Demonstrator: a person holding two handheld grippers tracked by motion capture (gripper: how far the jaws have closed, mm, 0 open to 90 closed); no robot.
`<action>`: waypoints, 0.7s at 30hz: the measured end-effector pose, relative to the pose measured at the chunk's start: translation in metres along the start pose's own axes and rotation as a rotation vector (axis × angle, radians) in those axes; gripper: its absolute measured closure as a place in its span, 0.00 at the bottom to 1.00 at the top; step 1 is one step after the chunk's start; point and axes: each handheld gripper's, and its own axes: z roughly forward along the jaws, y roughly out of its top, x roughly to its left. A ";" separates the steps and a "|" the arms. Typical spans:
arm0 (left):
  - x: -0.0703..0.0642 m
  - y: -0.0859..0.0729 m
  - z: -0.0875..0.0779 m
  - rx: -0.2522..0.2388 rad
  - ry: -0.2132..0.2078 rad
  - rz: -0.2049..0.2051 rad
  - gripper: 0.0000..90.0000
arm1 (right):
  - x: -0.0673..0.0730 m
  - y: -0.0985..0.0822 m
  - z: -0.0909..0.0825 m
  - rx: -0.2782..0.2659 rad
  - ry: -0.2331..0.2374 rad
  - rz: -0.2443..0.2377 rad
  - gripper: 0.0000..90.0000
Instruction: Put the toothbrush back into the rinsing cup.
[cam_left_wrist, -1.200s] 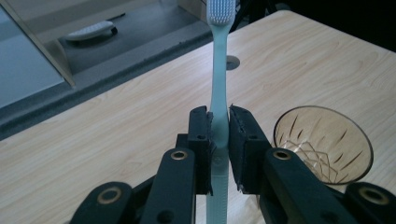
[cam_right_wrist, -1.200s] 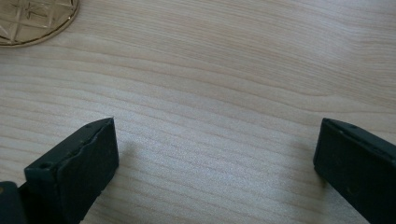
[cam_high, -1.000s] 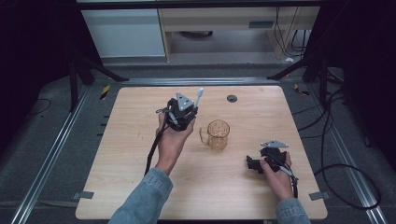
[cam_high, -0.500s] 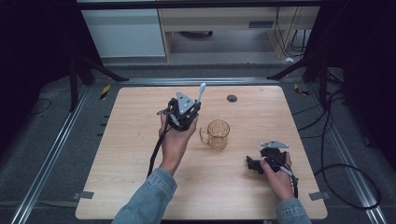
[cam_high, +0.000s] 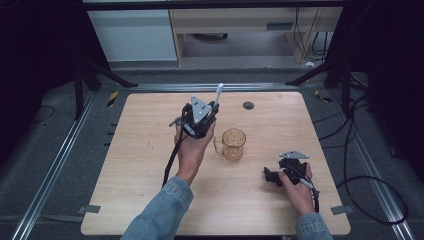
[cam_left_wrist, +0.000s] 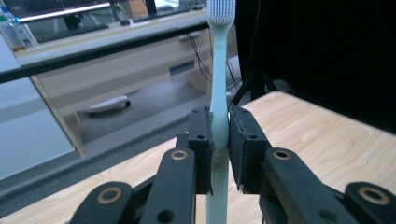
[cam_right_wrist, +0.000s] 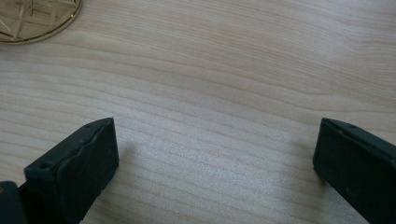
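My left gripper (cam_high: 214, 109) is held up over the table's middle, left of an amber glass mug (cam_high: 233, 144). It is shut on a pale toothbrush (cam_high: 218, 94), which stands upright with the bristles on top. In the left gripper view both pads clamp the toothbrush (cam_left_wrist: 219, 93) at its handle, with my left gripper (cam_left_wrist: 219, 136) pointing toward the far side of the room. My right gripper (cam_high: 270, 176) rests on the wooden table (cam_high: 140, 165) at the front right, right of the mug and apart from it. In its own view my right gripper (cam_right_wrist: 215, 154) stands open over bare wood, with the mug's base (cam_right_wrist: 32, 18) at the top left.
A small black round fitting (cam_high: 248, 105) sits in the tabletop near the far edge. A cable (cam_high: 172, 157) hangs from the left gripper along the forearm. Beyond the table stand a white cabinet (cam_high: 132, 35) and a low wooden shelf (cam_high: 235, 22); cables lie on the floor at right.
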 end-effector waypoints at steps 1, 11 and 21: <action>-0.001 0.001 0.000 -0.013 0.003 -0.007 0.88 | 0.000 0.000 0.000 -0.001 -0.001 -0.002 0.01; -0.004 0.005 -0.002 -0.116 0.019 -0.043 0.88 | 0.000 0.000 0.000 0.001 -0.001 0.000 0.01; -0.006 0.001 0.001 -0.171 0.028 -0.071 0.88 | 0.000 0.000 0.000 0.000 0.001 -0.001 0.01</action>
